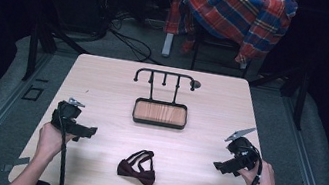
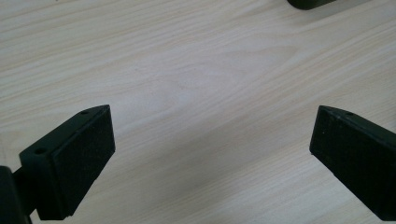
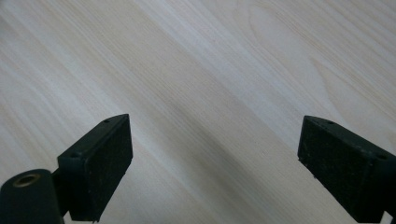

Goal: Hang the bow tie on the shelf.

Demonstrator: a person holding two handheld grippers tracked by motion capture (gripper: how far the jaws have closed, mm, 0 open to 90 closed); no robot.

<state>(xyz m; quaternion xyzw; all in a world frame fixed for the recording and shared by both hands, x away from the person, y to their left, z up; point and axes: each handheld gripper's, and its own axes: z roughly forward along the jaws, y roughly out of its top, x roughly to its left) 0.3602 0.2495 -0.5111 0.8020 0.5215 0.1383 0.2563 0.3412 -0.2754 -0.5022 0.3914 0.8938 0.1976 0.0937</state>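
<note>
We see a small dark burgundy fabric bow tie (image 1: 138,169) lying flat on the pale wood-grain table (image 1: 102,87), near its front edge and roughly midway across. Its knotted bow faces the front edge; its thin neck strap loops away behind it in a loose oval.

A pale wood-grain desk (image 1: 103,82) stands on grey carpet (image 1: 124,48) in a dark room; beyond its far edge, a red-and-blue plaid shirt (image 1: 239,14) drapes a chair.
</note>
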